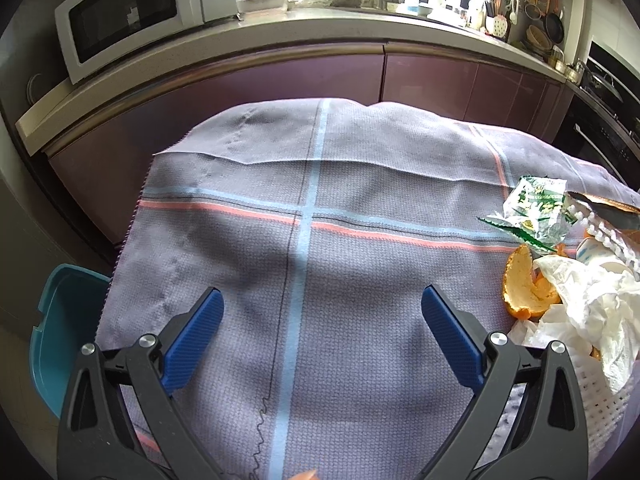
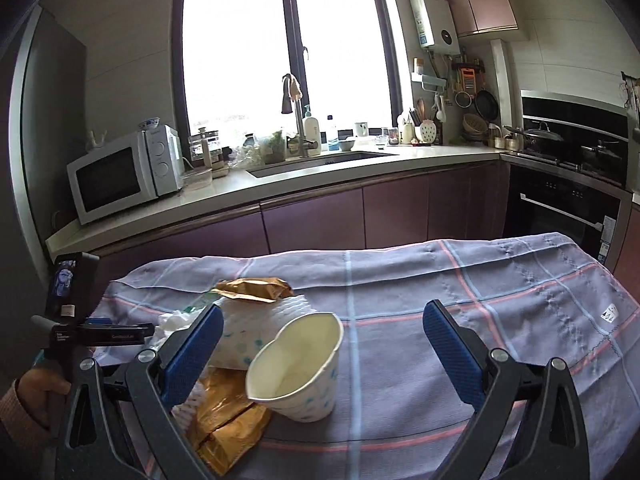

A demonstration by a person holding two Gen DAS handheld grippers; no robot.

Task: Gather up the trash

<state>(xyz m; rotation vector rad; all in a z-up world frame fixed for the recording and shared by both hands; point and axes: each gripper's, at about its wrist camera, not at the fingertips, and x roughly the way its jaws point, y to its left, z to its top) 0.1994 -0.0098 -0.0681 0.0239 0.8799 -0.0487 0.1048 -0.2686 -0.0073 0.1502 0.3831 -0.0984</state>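
Your left gripper (image 1: 322, 306) hangs over a bare stretch of the checked cloth (image 1: 360, 184) that covers the bench, its blue fingers spread wide with nothing between them. The trash sits off to its right: an orange peel (image 1: 524, 286) lying on the cloth, touching crumpled white tissue (image 1: 592, 300), with a torn green-and-white wrapper (image 1: 536, 210) just behind them and a white plastic basket (image 1: 600, 404) at the near right edge, tissue spilling over its rim. A teal bin (image 1: 60, 332) shows below the cloth's left edge. Your right gripper (image 2: 322, 322) is also wide open and holds nothing; a crushed paper cup (image 2: 300, 364) with blue dots lies on its side between the fingers, nearer the left one, mouth toward the camera, touching neither finger as far as you can see. Beside it lies a gold foil wrapper (image 2: 228, 424), and another gold wrapper (image 2: 254, 289) sits on top of the heap behind, next to the white ribbed basket wall (image 2: 294, 307). At the left edge of the right view, a hand (image 2: 38, 390) grips the other gripper's handle.
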